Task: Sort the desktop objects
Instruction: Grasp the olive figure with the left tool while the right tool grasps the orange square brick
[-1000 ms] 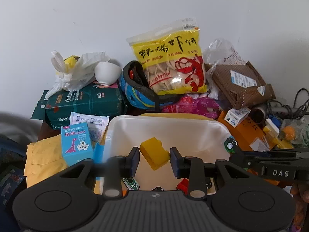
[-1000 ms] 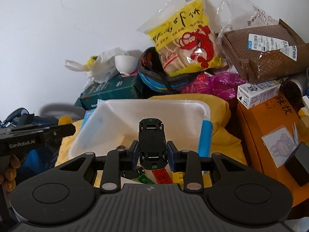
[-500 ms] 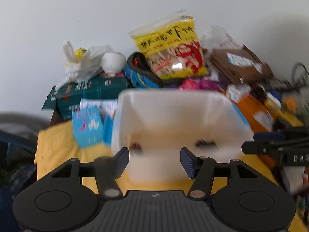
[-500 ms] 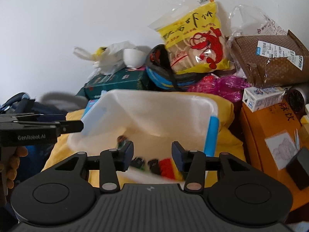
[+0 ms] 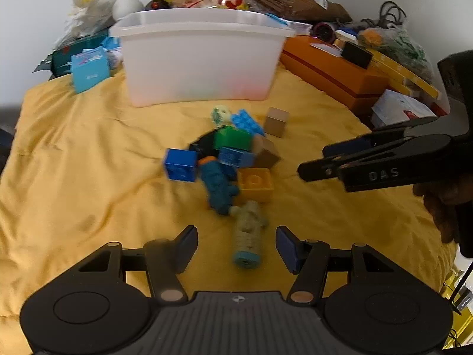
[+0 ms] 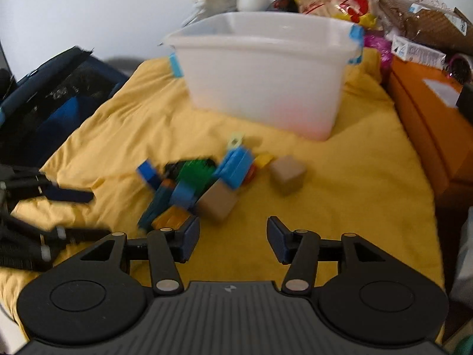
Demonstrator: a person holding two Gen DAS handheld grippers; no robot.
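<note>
A white bin (image 5: 201, 59) (image 6: 266, 88) stands at the back of the yellow cloth (image 5: 88, 162). In front of it lies a pile of toys: a blue block (image 5: 181, 164), a green block (image 5: 233, 139), a yellow block (image 5: 255, 182), a wooden cube (image 5: 276, 121) (image 6: 288, 174) and a teal figure (image 5: 218, 188). A pale green figure (image 5: 248, 236) lies on the cloth between the fingers of my open left gripper (image 5: 236, 232), and the pads do not touch it. My right gripper (image 6: 233, 224) (image 5: 312, 162) hangs over bare cloth near a wooden block (image 6: 218, 201). Its jaws are opening and hold nothing.
An orange box (image 5: 334, 71) (image 6: 428, 124) borders the cloth on the right, and a small light-blue carton (image 5: 90, 69) sits left of the bin. A dark bag (image 6: 50, 103) lies off the cloth's left edge. Snack bags and parcels are heaped against the wall.
The left gripper let go of a yellow block and the right let go of a black toy car over the bin. Both opened, drew back and sank toward the pile on the cloth.
</note>
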